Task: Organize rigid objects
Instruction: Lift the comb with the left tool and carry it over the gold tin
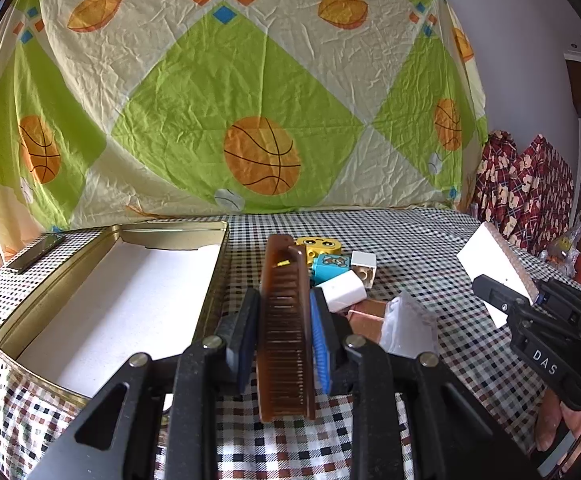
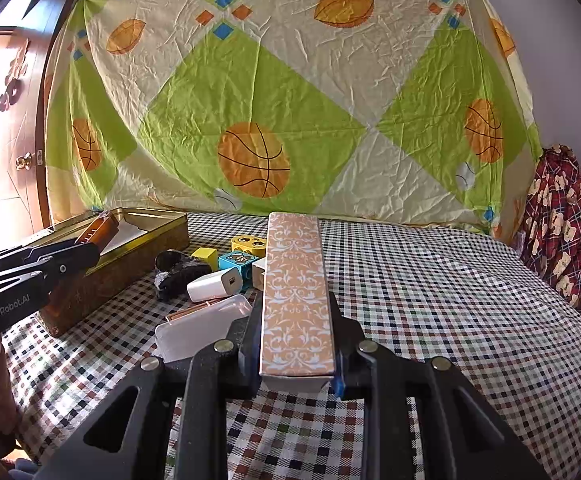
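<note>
My left gripper [image 1: 284,334] is clamped on a brown comb [image 1: 284,320], pads pressing its two long sides, the comb standing on edge and pointing away from me above the checked tablecloth [image 1: 410,232]. My right gripper [image 2: 296,344] is closed on a long flat box [image 2: 295,280] with an orange and white scroll pattern, held lengthwise between the pads and raised off the cloth.

Just left of the comb lies the open gold tin [image 1: 50,292], its bottom lined in white. From the right wrist, the comb's tip hangs over that tin's near edge. Beyond and right of the comb sits a small heap: a white charger [image 1: 342,290], a blue block [image 1: 328,266], a yellow block with eyes [image 1: 318,245], a white block [image 1: 364,266], and a clear plastic case [image 2: 206,326] nearer to me. The right wrist also shows a plain yellow block [image 2: 205,255] and a dark lumpy thing [image 2: 178,272] I cannot identify beside the tin. A sheet printed with basketballs [image 1: 262,156] hangs behind the table.
</note>
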Demonstrator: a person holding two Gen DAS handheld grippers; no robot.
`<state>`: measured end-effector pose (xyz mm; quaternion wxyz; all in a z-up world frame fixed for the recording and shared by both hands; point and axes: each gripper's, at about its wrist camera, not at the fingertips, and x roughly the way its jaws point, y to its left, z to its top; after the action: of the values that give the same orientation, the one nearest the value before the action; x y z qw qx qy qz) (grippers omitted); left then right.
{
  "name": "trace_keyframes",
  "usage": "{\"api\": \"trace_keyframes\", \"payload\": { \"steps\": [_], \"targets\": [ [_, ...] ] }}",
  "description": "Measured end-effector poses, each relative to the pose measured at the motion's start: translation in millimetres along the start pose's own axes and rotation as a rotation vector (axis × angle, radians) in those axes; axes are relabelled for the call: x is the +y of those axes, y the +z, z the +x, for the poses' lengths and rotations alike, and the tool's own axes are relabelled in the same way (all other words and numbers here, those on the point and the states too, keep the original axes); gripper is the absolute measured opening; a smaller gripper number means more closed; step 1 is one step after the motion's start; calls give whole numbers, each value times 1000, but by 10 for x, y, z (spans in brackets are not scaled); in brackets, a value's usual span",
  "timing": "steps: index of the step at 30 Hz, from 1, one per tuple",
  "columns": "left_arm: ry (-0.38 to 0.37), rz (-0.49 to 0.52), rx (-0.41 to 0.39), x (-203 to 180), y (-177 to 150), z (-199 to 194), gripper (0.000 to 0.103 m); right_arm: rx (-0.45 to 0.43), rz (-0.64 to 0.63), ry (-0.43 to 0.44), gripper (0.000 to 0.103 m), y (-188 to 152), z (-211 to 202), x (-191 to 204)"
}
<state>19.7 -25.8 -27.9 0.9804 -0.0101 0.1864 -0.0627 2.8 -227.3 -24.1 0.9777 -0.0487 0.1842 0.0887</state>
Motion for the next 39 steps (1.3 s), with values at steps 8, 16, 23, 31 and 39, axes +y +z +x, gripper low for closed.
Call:
{"api": "trace_keyframes", "payload": {
  "steps": [8,16,23,31,39],
  "targets": [
    [5,-2,-29,-5,-11,-58,24,-35,-8,-7,27,-6,-56,6],
    [6,-3,-78,13,-20,-148,24,-70,-2,-51,27,-7,-103,17],
    [19,-21,-87,100,-25,-181,24,-68,-30,-19,28,11,-71,253],
    [43,-59,-88,329,-29,-209,24,-57,-52,32,28,44,-38,514],
    [81,-66,-96,480,-48,-242,24,-53,-77,65,28,58,-24,734]
  ]
}}
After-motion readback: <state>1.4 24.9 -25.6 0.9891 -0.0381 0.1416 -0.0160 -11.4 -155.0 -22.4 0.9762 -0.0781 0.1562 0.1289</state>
